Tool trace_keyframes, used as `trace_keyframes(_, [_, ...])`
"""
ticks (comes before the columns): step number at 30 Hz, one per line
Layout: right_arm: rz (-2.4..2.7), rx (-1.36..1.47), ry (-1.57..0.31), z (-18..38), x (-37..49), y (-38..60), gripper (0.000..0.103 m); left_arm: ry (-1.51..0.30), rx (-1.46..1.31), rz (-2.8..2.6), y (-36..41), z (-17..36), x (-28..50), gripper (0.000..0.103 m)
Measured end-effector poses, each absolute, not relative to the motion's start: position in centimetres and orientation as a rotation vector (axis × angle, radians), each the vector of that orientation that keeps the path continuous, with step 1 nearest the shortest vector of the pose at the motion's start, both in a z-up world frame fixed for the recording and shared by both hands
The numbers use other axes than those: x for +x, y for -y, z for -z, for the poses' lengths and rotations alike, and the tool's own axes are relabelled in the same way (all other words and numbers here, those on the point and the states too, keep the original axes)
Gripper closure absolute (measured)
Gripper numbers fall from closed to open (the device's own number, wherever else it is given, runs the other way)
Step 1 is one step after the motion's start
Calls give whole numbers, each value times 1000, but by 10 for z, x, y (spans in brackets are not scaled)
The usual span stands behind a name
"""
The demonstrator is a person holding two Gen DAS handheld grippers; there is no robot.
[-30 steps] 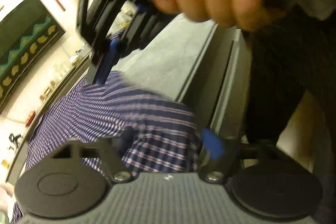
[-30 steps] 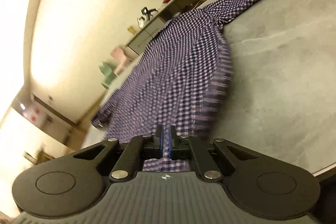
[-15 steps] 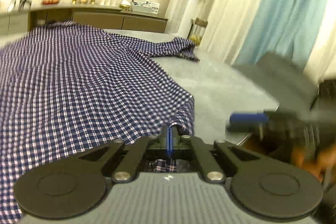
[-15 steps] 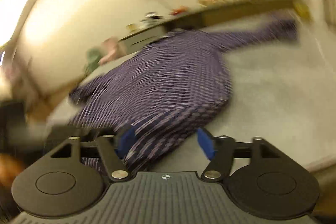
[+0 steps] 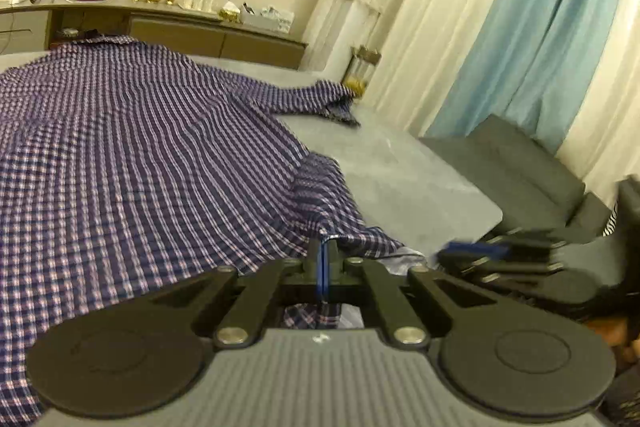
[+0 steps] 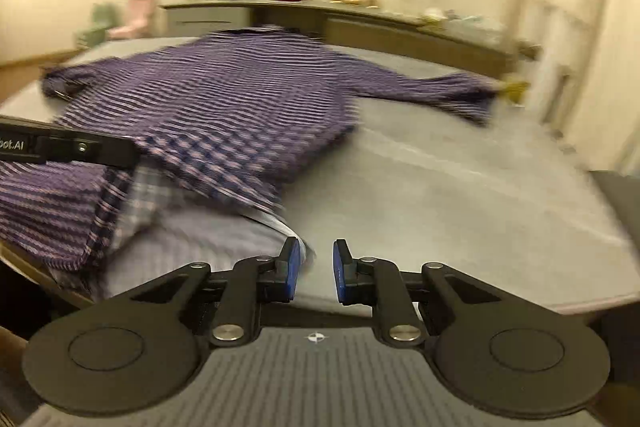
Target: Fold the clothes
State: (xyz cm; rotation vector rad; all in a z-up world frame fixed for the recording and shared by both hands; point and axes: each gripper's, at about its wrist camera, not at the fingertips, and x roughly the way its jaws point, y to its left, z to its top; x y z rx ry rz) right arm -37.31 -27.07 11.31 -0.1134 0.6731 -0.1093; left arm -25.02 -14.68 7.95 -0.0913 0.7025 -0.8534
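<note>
Left hand-held gripper is pinching the hem of the purple checked shirt, which sprawls ahead across the grey worktop. Right hand-held gripper has just been closing, pads still apart, nothing between them.

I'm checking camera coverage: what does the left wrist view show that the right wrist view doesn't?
Only the left wrist view: blue curtains, a dark sofa, and the left hand-held gripper shut on the shirt hem. Only the right wrist view: the shirt's far sleeve and the right hand-held gripper with nothing between its pads, its jaws having just been closing. Both: the checked shirt, grey table, sideboard.
</note>
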Motion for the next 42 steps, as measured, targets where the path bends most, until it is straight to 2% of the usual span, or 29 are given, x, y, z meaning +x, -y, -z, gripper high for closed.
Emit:
trace_keyframes(3, [92,-145,-663,-115,-392,270,79,-692,-31,869,154,-75,-258,102])
trace_keyframes(4, [54,-164,-665,-114,-390,265,60,-681,-37,860,154,-75,-259,102])
trace_keyframes(5, [13,-186,-667,-112,-387,259,35,-663,-55,850,152,-78,-258,103])
trace_keyframes(7, [-57,-271,-654,-106,-375,240,23,-625,-86,843,146,-87,-258,103])
trace_keyframes(8, [-78,-304,-653,-102,-367,232,21,-612,-96,845,143,-92,-259,103])
trace_keyframes(10, [-96,-353,-641,-94,-347,221,21,-588,-105,851,134,-99,-267,103])
trace_keyframes(12, [-78,-345,-622,-93,-327,221,33,-563,-105,854,127,-106,-277,103])
trace_keyframes(14, [-1,-320,-624,-95,-315,231,92,-553,-106,857,124,-109,-279,103])
trace_keyframes(17, [96,-330,-580,-111,-341,244,98,-561,-105,894,122,-112,-284,103])
trace_keyframes(20, [176,-395,-602,-117,-374,252,98,-684,-25,1038,148,-97,-280,99])
trace_keyframes(22, [212,-440,-681,-108,-385,261,97,-749,53,1088,161,-85,-286,92])
trace_keyframes(25, [280,-537,-783,-93,-387,277,97,-740,107,1135,158,-84,-302,83])
trace_keyframes(26, [278,-526,-764,-98,-387,279,95,-720,104,1141,149,-90,-304,82])
trace_keyframes(27, [271,-507,-736,-105,-386,280,94,-693,96,1108,138,-97,-301,75])
trace_keyframes(28, [236,-466,-686,-117,-384,277,91,-663,86,1054,125,-103,-295,65])
trace_keyframes(30, [112,-382,-609,-132,-370,269,69,-604,65,948,99,-116,-284,56])
trace_keyframes(31, [28,-333,-574,-136,-359,264,50,-586,68,879,86,-119,-274,56])
trace_keyframes(32, [-47,-299,-568,-135,-348,263,42,-590,78,795,74,-117,-257,56])
trace_keyframes(38, [-166,-193,-742,-83,-238,270,45,-740,147,364,-5,-84,-168,59])
trace_keyframes(39, [-155,-168,-783,-75,-230,278,47,-780,130,319,-22,-79,-160,59])
trace_keyframes(41, [-123,-142,-865,-63,-231,295,58,-861,100,229,-51,-67,-142,60])
trace_keyframes(42, [-108,-130,-870,-60,-237,302,58,-879,77,189,-67,-64,-137,58])
